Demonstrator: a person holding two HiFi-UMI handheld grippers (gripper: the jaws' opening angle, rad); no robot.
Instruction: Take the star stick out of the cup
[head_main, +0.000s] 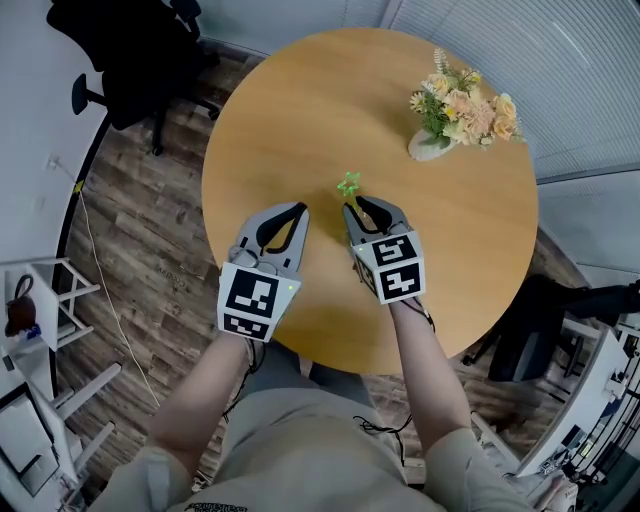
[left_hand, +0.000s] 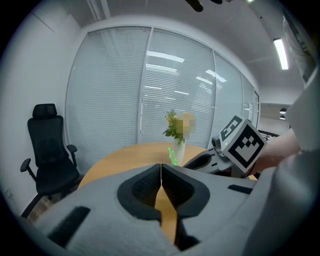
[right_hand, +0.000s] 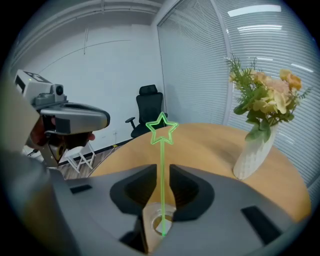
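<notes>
A thin green star stick (right_hand: 161, 165) stands upright in a small clear cup (right_hand: 161, 222) on the round wooden table (head_main: 300, 110). My right gripper (right_hand: 163, 172) is open by a narrow gap, one jaw on each side of the stick's shaft; no grip shows. From the head view only the green star (head_main: 349, 185) shows, just beyond the right gripper (head_main: 362, 206), which hides the cup. My left gripper (head_main: 297, 211) hovers beside it to the left, shut and empty. Its jaws meet in the left gripper view (left_hand: 161, 172), which also shows the star stick (left_hand: 173, 155) ahead.
A white vase of flowers (head_main: 435, 145) stands at the table's far right, also seen as the vase (right_hand: 252, 155). A black office chair (head_main: 140, 60) sits beyond the table's left edge, and a white rack (head_main: 40, 300) is on the floor at left.
</notes>
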